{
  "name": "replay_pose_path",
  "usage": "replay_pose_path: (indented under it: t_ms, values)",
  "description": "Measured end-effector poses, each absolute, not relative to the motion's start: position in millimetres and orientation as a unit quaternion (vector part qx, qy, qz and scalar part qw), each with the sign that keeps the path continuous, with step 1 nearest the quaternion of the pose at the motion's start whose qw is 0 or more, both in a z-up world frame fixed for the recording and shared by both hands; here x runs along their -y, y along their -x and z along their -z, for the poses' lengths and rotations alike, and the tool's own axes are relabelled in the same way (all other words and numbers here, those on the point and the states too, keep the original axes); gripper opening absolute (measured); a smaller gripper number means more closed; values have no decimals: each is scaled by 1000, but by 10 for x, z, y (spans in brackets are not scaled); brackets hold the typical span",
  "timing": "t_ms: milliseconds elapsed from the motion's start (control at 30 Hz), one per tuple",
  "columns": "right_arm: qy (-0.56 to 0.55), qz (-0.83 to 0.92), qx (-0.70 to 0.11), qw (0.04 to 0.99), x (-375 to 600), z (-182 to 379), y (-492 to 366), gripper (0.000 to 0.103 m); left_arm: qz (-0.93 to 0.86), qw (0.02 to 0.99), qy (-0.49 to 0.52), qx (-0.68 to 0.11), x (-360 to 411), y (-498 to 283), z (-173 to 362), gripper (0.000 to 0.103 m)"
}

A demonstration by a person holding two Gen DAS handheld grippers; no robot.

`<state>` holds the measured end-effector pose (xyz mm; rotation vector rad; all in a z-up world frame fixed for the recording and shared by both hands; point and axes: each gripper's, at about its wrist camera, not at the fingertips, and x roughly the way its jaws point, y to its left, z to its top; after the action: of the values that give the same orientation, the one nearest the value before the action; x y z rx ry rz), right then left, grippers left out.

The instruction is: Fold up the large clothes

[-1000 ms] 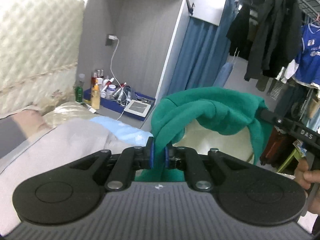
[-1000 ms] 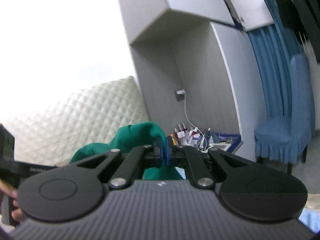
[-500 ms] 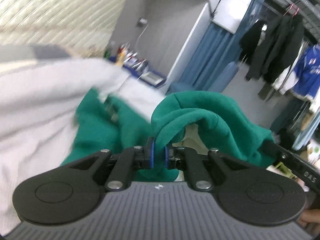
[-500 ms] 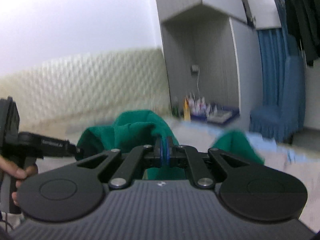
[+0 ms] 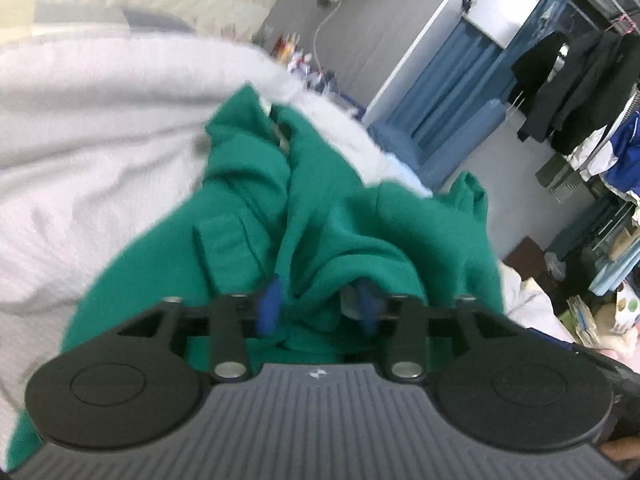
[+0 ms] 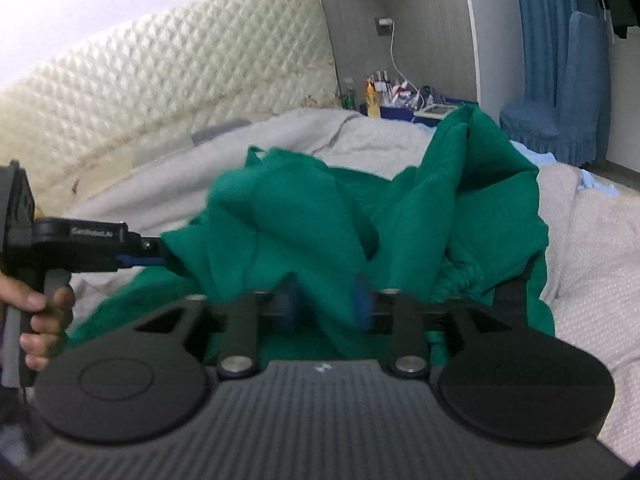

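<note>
We see the green garment (image 6: 304,216) heaped on the bed (image 6: 592,248), bunched between and ahead of our fingers. Both the left gripper (image 5: 318,306) and right gripper (image 6: 325,306) stand released, cloth lying loose in each gap.

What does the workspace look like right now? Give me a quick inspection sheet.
Surface: grey bedspread, wrinkled.
Job's things: green garment lying bunched on the bedspread, not folded.
Clutter: bottles and small items on a blue tray beside the bed.
Grippers: left gripper open, fabric between its fingers; right gripper open, fabric between its fingers.
Cables: white charger cable hanging from a wall outlet.
Surroundings: quilted headboard, blue curtain, dark clothes on a rack.
</note>
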<state>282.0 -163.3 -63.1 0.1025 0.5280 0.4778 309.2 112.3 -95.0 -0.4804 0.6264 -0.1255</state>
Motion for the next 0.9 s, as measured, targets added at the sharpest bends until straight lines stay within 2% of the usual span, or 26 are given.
replay_pose_path:
  t_ms: [233, 633, 700, 733, 767, 900]
  values:
    - [-88, -246, -199, 944, 1695, 522, -2759, 46, 94, 955, 193, -204, -1030, -2933, 487, 68]
    - [-65, -252, -229, 938, 1342, 882, -3410, 44, 158, 951, 143, -224, -577, -3666, 896, 68]
    - [-63, -254, -246, 933, 1324, 973, -3468, 36, 168, 945, 140, -242, -548, -3762, 1000, 67]
    - [-67, -257, -257, 929, 1320, 1023, -3496, 35, 172, 943, 142, -248, -541, -3797, 1044, 67]
    - [-70, -258, -268, 926, 1313, 1061, -3516, 35, 178, 940, 144, -252, -536, -3824, 1079, 65]
    - [-55, -260, -283, 922, 1277, 1168, -3540, 30, 186, 931, 157, -273, -529, -3930, 1182, 44]
